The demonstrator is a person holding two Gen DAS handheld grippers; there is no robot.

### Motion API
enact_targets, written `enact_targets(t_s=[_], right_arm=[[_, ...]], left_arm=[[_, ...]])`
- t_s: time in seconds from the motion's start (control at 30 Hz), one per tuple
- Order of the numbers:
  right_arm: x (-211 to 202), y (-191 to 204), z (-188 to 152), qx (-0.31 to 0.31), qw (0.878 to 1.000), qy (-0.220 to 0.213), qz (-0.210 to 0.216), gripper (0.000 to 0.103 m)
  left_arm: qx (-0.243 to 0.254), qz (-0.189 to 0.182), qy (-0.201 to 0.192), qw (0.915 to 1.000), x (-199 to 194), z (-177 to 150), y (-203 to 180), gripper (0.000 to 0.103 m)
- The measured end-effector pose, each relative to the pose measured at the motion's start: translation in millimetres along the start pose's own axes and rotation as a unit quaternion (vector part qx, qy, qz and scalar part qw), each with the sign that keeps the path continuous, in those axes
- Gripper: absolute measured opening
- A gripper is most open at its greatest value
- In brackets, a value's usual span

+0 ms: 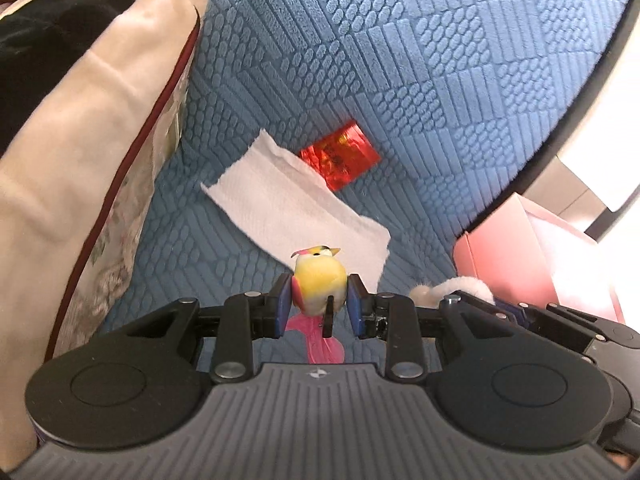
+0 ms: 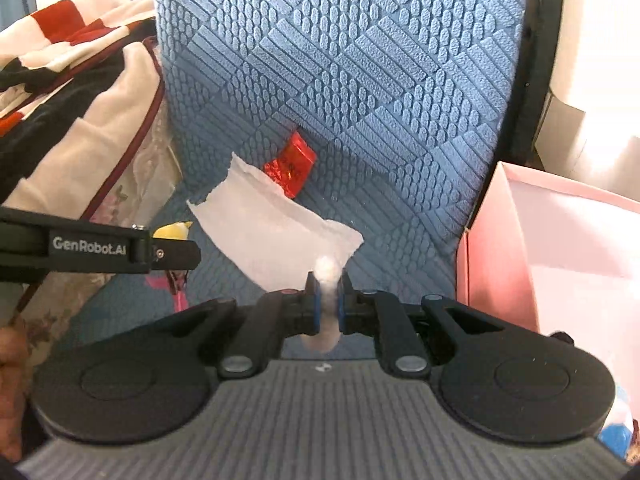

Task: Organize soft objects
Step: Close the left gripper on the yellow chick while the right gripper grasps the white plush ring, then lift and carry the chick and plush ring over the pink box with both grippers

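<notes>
Through the left wrist view we are seeing one toy bird (image 1: 319,283), yellow-bodied with a pink tail, one white paper towel (image 1: 298,203), one red foil packet (image 1: 340,159), one pink box (image 1: 536,256) and one cream cushion (image 1: 80,128), all on or beside a blue textured seat cover (image 1: 420,60). The left gripper (image 1: 319,300) is clamping the bird: both blue pads are pressing its flanks, its head is poking out past the fingertips and its pink tail is hanging below them. At the right edge a white fluffy piece (image 1: 466,286) is showing above the other tool.

Through the right wrist view we are counting the same single paper towel (image 2: 276,232), red packet (image 2: 291,168) and pink box (image 2: 560,260), plus one striped red, white and black fabric (image 2: 60,52) on the left. The right gripper (image 2: 327,300) is pinching the white fluffy piece (image 2: 327,276) tightly between nearly closed pads; the fluff is bulging out above and below the fingers. The left gripper (image 2: 176,254) is reaching in from the left, with a sliver of the yellow bird (image 2: 172,231) peeking over it.
</notes>
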State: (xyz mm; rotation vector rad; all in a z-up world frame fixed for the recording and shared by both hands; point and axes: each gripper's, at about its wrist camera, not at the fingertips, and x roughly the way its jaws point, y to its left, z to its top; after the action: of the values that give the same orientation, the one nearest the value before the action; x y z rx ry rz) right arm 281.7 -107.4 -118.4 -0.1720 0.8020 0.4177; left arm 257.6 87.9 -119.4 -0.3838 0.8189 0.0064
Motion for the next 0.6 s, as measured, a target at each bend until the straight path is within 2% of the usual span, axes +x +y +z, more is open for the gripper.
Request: enact_targets(t_s=[0.6], right_arm=[[-55, 3, -50, 0.027, 1.0, 0.009, -0.006, 0.011]], left_arm=[[0.021, -0.01, 0.008, 0.9997, -38, -53, -7, 0.034]])
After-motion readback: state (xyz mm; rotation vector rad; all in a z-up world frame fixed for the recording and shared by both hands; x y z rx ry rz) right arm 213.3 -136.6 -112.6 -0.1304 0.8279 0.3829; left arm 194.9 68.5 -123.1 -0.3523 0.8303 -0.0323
